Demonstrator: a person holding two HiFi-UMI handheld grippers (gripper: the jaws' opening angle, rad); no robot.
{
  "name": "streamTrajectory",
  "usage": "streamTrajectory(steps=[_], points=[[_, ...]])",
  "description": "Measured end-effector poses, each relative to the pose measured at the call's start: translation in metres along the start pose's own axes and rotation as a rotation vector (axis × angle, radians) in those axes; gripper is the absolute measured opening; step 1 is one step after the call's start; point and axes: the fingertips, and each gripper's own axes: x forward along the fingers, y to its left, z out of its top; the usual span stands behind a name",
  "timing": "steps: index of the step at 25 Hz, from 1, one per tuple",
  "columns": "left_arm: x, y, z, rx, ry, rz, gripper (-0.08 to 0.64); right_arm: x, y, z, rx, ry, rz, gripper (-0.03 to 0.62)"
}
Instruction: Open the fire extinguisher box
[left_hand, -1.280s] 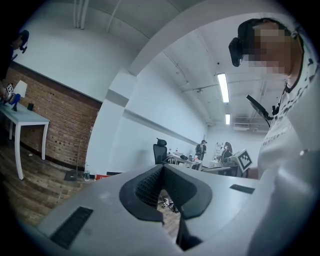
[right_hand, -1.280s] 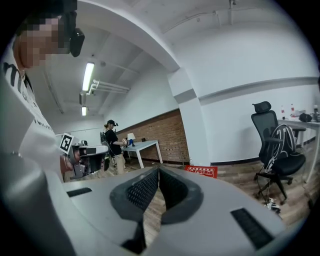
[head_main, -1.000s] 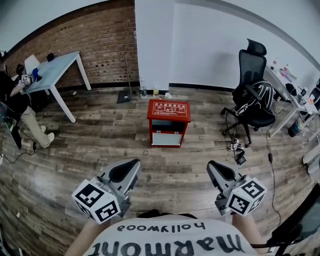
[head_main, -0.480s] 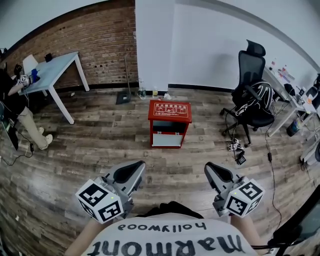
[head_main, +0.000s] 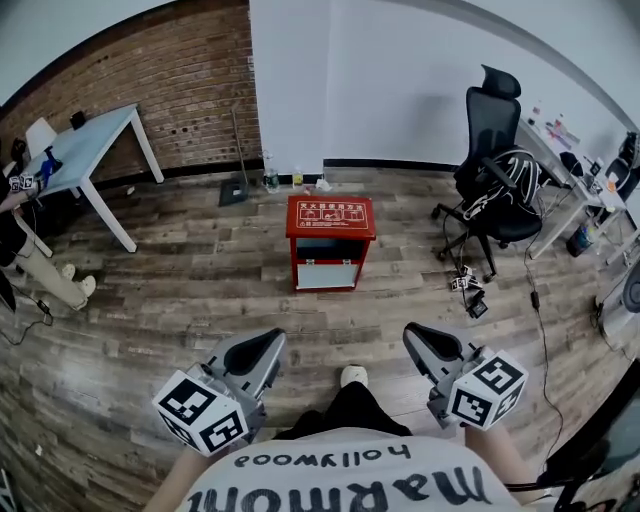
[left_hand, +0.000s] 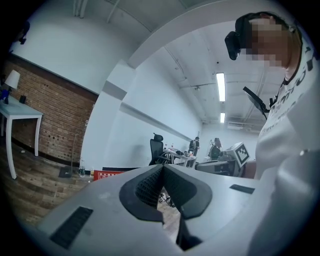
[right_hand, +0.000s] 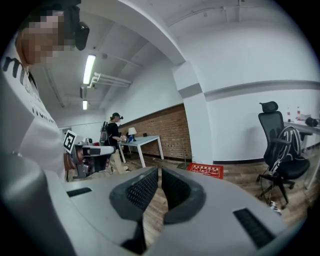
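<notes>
Progress on the task is nil, as I read it. The fire extinguisher box (head_main: 331, 240) stands on the wooden floor (head_main: 180, 290), well ahead of me, with its red printed lid lying flat on top and its front panel in place. It looks unopened and untouched.

Both tools are held low by my waist, far short of it. The left gripper (head_main: 254, 351) is clenched, its ribbed pads meeting at the tip with nothing between them. The right gripper (head_main: 427, 343) is likewise clenched and empty, angled a little downward toward the floorboards. My shoe (head_main: 352, 376) shows between them.

Everything is left to do, I judge: close the distance, bring a gripper to the lid or front, find the catch or edge, and swing it open. Which way the box opens I cannot tell from here.

The box sits just in front of a white pillar (head_main: 290, 80), with a few small bottles (head_main: 270, 180) and a dustpan (head_main: 232, 190) at the skirting behind it. A brick wall (head_main: 170, 80) runs off to the left, where a pale surface (head_main: 85, 150) on white legs carries some small items and a person (head_main: 30, 250) sits beside it. To the right are a black office chair (head_main: 495, 170) with a bag slung on it, loose cables on the floor, and a cluttered desk (head_main: 575, 165) by the far wall.
</notes>
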Motion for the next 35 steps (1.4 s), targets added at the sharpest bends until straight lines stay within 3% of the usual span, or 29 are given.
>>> streamTrajectory(steps=[5,15,19,22,25,29,35], points=[[0.014,0.013,-0.008,-0.053,0.0,0.016,0.006,0.015,-0.016,-0.002,-0.009,0.012,0.013,0.011],[0.05,0.042,0.005,-0.07,0.01,0.098,0.006,0.057,-0.068,0.015,0.022,0.035,0.081,0.011],[0.063,0.054,-0.002,-0.088,0.046,0.133,0.006,0.074,-0.086,0.023,-0.035,0.053,0.104,0.011],[0.076,0.072,-0.008,-0.144,0.048,0.174,0.006,0.081,-0.113,0.021,-0.069,0.085,0.091,0.011],[0.1,0.083,-0.005,-0.22,0.027,0.186,0.006,0.089,-0.149,0.024,-0.003,0.076,0.082,0.011],[0.129,0.091,-0.003,-0.201,0.065,0.214,0.006,0.109,-0.187,0.034,0.116,0.055,0.108,0.011],[0.173,0.105,-0.004,-0.202,0.106,0.238,0.006,0.135,-0.229,0.044,0.051,0.084,0.168,0.011]])
